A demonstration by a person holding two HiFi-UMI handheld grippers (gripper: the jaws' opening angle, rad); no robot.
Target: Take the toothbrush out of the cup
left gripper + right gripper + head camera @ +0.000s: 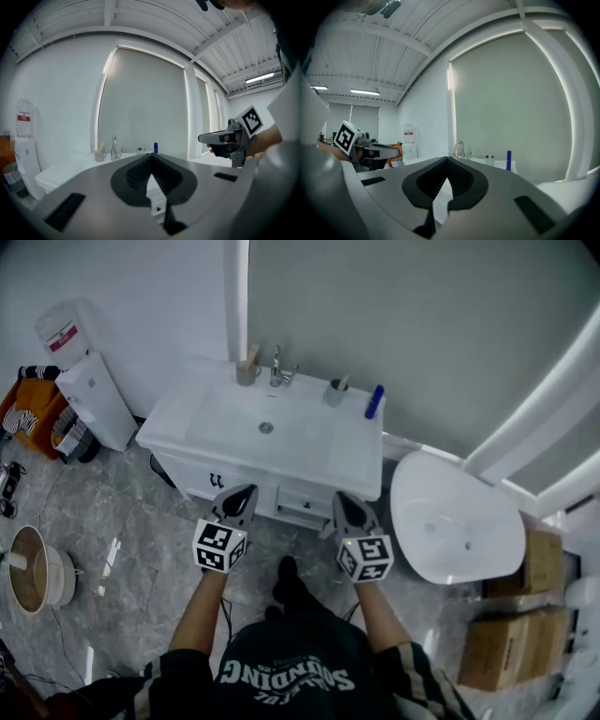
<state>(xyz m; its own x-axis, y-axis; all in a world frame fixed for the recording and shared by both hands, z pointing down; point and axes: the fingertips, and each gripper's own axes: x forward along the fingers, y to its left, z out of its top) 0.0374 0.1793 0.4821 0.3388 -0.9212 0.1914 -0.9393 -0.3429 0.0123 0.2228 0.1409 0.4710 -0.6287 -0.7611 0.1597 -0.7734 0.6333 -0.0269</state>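
Both tongs are closed and empty: the left tongs [247,489] and right tongs [343,497] are held side by side just short of the white washbasin table [319,442], well apart from anything on it. The toothbrush [343,382] stands in the grey cup [335,393] at the back edge, between the faucet [279,368] and a blue bottle [374,401].

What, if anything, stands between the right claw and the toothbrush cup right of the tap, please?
Nothing visible does. Only bare vanity top lies between the right claw and the cup; the blue bottle stands beside the cup, off that line.
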